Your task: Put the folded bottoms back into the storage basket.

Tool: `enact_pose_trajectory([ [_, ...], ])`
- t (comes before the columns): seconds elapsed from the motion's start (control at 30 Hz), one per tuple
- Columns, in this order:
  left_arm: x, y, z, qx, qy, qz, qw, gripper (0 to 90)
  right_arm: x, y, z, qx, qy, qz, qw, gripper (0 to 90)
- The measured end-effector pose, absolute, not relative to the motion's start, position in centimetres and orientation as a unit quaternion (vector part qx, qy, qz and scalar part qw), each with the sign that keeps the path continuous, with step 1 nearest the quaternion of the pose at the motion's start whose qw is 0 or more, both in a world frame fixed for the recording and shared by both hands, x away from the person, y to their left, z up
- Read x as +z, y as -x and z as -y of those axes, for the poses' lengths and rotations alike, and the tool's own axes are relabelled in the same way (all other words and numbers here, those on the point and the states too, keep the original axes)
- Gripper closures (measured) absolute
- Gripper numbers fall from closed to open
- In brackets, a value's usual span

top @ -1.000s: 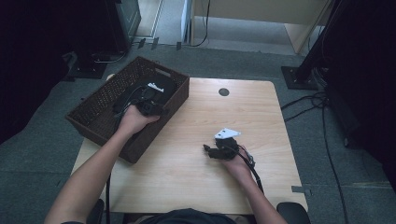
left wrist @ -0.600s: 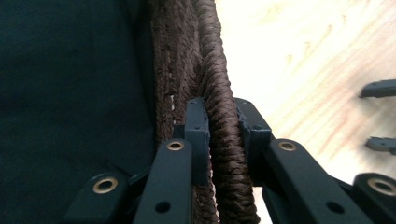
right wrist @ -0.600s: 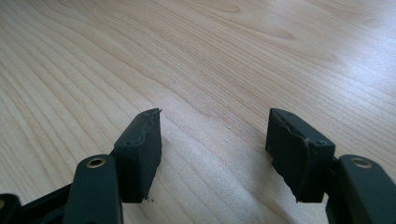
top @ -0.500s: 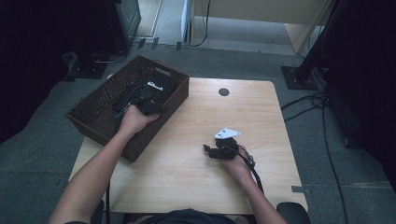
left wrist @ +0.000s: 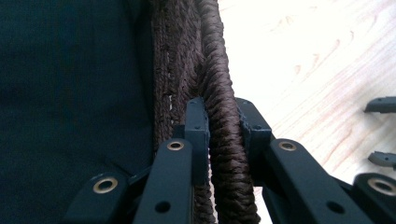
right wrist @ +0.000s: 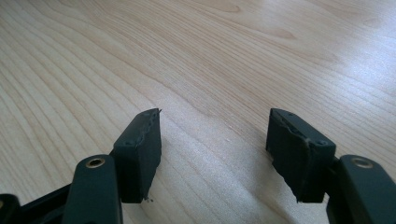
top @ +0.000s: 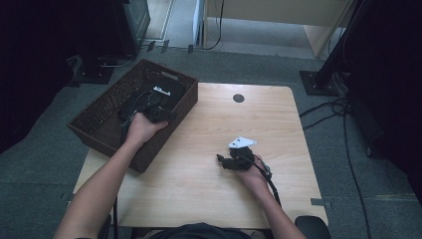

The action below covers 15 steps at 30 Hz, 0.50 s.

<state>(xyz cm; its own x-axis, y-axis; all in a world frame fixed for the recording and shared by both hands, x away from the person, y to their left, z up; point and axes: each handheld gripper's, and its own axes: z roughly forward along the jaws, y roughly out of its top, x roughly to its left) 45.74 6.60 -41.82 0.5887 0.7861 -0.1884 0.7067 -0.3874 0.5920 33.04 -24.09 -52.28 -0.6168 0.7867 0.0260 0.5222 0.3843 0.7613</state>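
Observation:
A dark brown woven basket stands on the left side of the wooden table, and a black device lies inside it. My left gripper is at the basket's right wall. In the left gripper view its jaws have just been closing and now clamp the braided rim, one pad inside the basket and one outside. My right gripper, with a grey plate on top, rests low over the table's middle. Its jaws stand open over bare wood.
A small dark round cap sits in the table top near the far edge. Cables trail across the grey floor on the right. Dark equipment stands behind the basket. The right gripper's jaw tips show beyond the basket wall.

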Motion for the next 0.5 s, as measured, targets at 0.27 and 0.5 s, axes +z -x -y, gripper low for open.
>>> enact_pose_trajectory([
  [0.27,-41.8,-45.6,-9.2,0.081,-0.811,-0.484,0.318,76.8,-52.3,-33.0,24.1,0.382,-0.4,-0.815,0.173,35.9],
  [0.5,-41.7,-46.2,-11.8,0.108,-0.782,-0.529,0.311,76.8,-52.3,-33.0,24.1,0.381,-0.401,-0.815,0.172,35.8],
])
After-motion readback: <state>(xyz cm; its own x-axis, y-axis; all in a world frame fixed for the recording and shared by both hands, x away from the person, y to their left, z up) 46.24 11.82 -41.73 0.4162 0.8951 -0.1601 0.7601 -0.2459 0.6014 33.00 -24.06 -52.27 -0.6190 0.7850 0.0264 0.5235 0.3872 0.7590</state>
